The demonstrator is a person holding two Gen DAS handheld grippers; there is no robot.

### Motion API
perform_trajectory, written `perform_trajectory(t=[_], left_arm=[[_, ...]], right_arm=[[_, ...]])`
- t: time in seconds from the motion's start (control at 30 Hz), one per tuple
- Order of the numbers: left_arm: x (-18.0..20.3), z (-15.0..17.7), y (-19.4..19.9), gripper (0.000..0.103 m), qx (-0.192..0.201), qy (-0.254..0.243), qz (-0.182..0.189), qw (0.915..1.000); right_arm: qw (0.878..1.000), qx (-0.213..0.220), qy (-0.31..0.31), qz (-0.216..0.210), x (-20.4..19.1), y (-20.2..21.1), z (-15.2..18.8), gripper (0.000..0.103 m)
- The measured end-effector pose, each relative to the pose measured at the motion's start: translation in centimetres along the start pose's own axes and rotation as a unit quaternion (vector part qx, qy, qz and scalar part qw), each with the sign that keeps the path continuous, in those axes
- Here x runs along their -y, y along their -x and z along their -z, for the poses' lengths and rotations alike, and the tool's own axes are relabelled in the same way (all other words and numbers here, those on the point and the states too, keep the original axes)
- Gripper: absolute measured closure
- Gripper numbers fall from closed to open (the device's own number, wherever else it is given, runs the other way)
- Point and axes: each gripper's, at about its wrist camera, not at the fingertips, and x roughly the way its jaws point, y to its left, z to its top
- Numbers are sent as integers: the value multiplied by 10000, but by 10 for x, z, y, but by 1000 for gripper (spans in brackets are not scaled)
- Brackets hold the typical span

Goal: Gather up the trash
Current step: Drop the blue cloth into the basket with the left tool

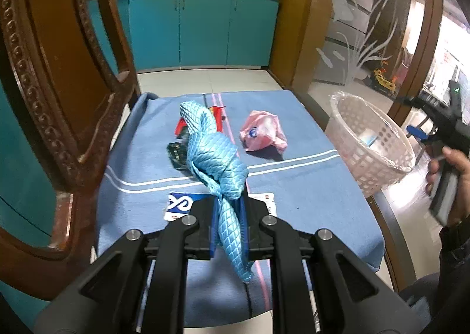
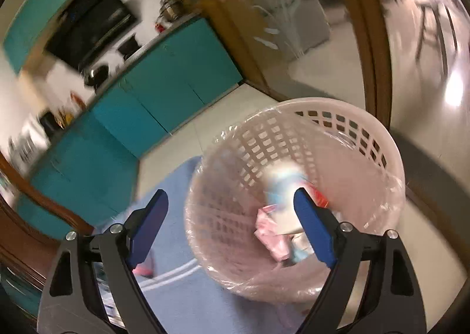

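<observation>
Two tongs work: the left tongs [image 1: 229, 234] clamp a blue cloth [image 1: 216, 154] bound for the basket [image 1: 379, 163], while the right tongs [image 2: 230, 228] gape empty above it.

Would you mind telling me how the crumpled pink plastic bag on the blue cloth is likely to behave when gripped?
The pink plastic bag looks thin and crumpled, so it will probably collapse and flop. It seems very light, likely sliding across the blue cloth if pushed.
</observation>
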Motion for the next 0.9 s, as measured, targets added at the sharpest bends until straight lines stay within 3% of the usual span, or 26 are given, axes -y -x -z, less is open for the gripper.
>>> perform_trajectory(t=[0.17,0.3,0.43,0.47,0.53,0.57,0.6,0.7,0.77,0.9], left_arm=[[34,-8,-8,90,30,-297,340,9990],[93,-35,-24,90,-4,-615,663,9959],[182,-86,-41,89,116,-1097,1352,9847],[200,-97,-47,81,144,-1134,1516,9818],[228,-116,-64,52,269,-1072,1581,9812],[236,-120,-74,23,202,-1024,1541,9825],[238,-120,-84,17,112,-983,1393,9853],[225,-109,-91,17,-79,-921,1157,9890],[202,-93,-83,17,-82,-986,1044,9896],[139,-57,-56,13,-72,-940,350,9949]], right_arm=[[9903,1343,-335,-92,9,61,-7,4],[9861,1546,-615,-9,22,66,-8,4],[9833,1599,-872,20,36,67,-9,4],[9825,1621,-915,15,39,67,-10,4],[9821,1637,-927,-7,40,69,-12,4],[9822,1641,-918,-25,42,73,-13,4],[9826,1625,-900,-44,42,74,-13,4],[9855,1489,-804,-115,36,74,-13,4],[9890,1330,-613,-189,26,69,-10,4],[9959,870,14,-248,-6,54,2,4]])
